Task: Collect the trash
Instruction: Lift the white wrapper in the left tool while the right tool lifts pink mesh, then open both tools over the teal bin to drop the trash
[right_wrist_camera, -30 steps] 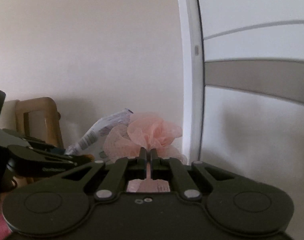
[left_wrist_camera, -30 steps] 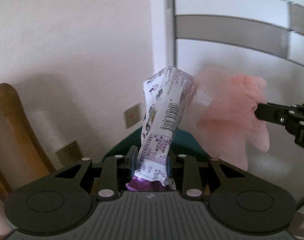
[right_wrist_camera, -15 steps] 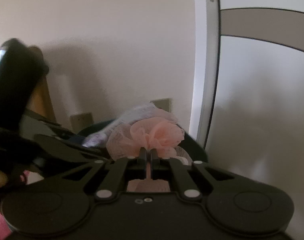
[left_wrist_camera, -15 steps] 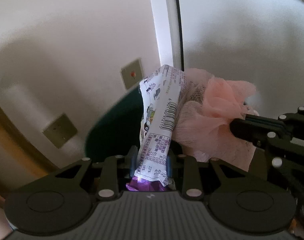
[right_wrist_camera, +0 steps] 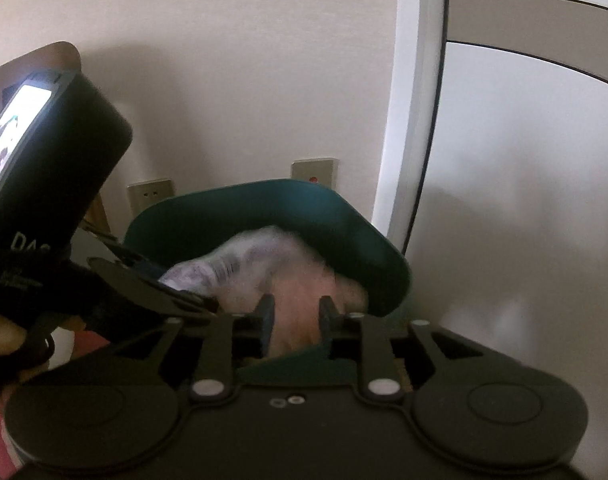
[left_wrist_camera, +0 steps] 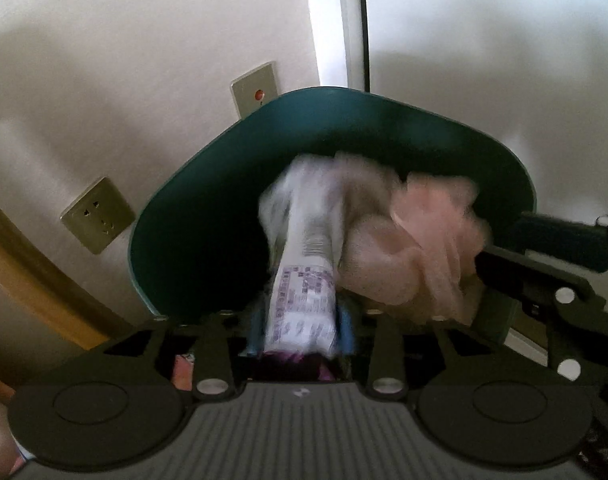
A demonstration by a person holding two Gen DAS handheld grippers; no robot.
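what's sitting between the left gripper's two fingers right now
In the left wrist view, a white printed wrapper lies between the left gripper fingers, blurred, over the green bin.

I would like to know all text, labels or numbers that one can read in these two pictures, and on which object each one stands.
"DA": pale letters on the black housing of the left gripper, cut off by the strap; the rest is hidden.
Snack wrapper: purple print and a barcode, too blurred to read.
Lit screen on that housing: shows a picture, no legible text.
Green bin, wall socket, pink mesh: no text.
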